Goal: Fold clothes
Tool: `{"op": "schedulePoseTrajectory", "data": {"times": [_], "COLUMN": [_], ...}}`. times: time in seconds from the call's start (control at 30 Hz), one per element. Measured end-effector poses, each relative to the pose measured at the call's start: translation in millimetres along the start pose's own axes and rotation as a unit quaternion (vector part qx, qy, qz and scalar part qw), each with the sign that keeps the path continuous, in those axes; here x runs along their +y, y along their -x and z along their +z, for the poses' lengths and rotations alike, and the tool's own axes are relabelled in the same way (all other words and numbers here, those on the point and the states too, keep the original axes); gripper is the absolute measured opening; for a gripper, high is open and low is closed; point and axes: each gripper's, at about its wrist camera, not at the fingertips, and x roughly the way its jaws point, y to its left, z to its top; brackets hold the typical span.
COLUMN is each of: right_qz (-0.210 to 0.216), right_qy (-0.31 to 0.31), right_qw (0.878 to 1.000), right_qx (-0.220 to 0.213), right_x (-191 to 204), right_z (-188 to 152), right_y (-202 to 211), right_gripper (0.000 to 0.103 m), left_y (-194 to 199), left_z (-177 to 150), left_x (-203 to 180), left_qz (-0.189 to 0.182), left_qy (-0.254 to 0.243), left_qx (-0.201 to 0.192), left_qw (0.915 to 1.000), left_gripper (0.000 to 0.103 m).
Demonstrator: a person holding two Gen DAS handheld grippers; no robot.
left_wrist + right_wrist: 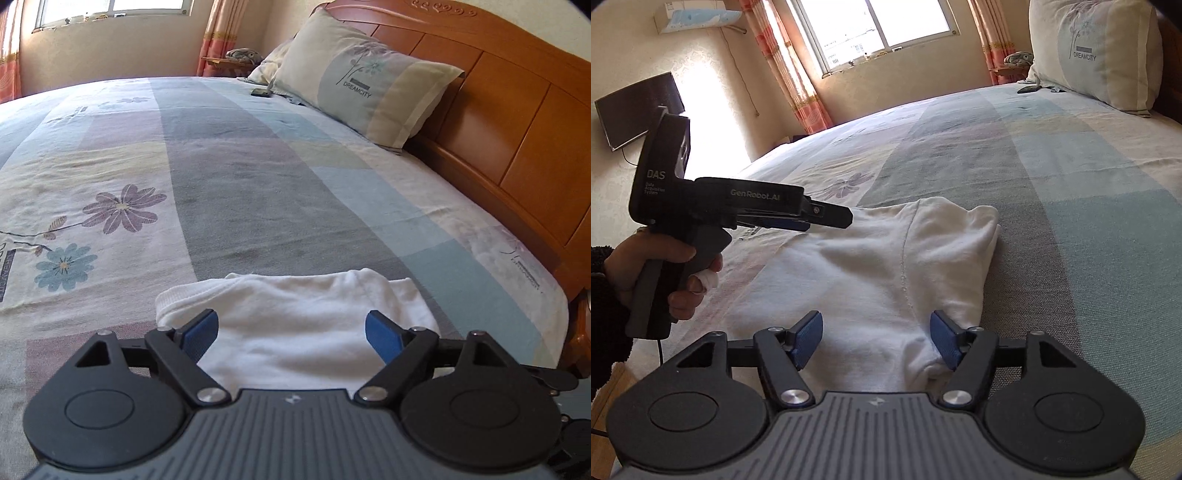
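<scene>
My left gripper (291, 334) hangs low over the near edge of a white garment (295, 317), jaws released and spread wide, blue pads (201, 332) either side of the cloth, nothing pinched. My right gripper (877, 339) is the same: jaws released, wide apart, over the garment's near corner, holding nothing. From the right wrist view the left gripper (827, 218) shows side-on above the far left part of the garment; a hand (661, 273) in a dark sleeve wraps its grip, one finger taped white.

The white garment (871, 273) lies on the bed (229, 177), partly folded and rumpled, a seam running down it, the far right corner bunched up. It sits on the near part of the patchwork floral bedspread (1052, 177), close to the bed edge.

A pillow (365, 85) printed DREAMCITY leans on the wooden headboard (517, 122). A small dark object (261, 93) lies on the bed near the pillow; can't tell what it is. Window (875, 26) with orange curtains (790, 70) beyond the bed, wall TV (635, 107) at left, air conditioner (698, 14) up high.
</scene>
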Motion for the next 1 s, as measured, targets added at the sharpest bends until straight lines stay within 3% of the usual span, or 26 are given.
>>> {"op": "schedulePoseTrajectory", "data": {"times": [0.13,0.2,0.33,0.4,0.5,0.6,0.7,0.8,0.9,1.0], "right_qz": [0.000,-0.003,-0.005,-0.019,-0.023,0.008,-0.008,-0.042,-0.053,-0.040], "right_qy": [0.009,0.019,0.025,0.031,0.053,0.096,0.150,0.187,0.216,0.200], "right_qw": [1.000,1.000,1.000,0.999,0.998,0.995,0.989,0.980,0.973,0.979], "right_qx": [-0.007,-0.009,0.000,0.006,-0.004,-0.002,0.014,0.054,0.062,0.029], "right_x": [6,10,15,23,46,77,103,111,122,132], "right_z": [-2,-4,-1,4,7,4,-3,-20,-31,-22], "right_y": [-2,-3,-4,0,12,10,-10,-32,-26,-14], "right_gripper": [0.085,0.088,0.093,0.093,0.094,0.102,0.103,0.103,0.103,0.103], "left_y": [27,22,32,37,46,55,63,74,81,82], "left_z": [-37,-56,-59,-59,-58,-57,-56,-60,-61,-62], "left_x": [-3,3,6,7,9,10,12,15,21,27], "left_qz": [-0.061,-0.060,-0.029,-0.012,0.013,0.039,0.064,0.065,0.064,0.070], "left_qy": [0.047,0.066,0.073,0.074,0.076,0.078,0.080,0.075,0.079,0.087], "left_qx": [0.009,0.033,0.033,0.030,0.026,0.021,0.017,0.008,0.001,0.000], "left_qw": [0.9970,0.9955,0.9964,0.9967,0.9967,0.9960,0.9946,0.9950,0.9948,0.9937], "left_gripper": [0.089,0.089,0.085,0.091,0.092,0.092,0.092,0.092,0.092,0.092]}}
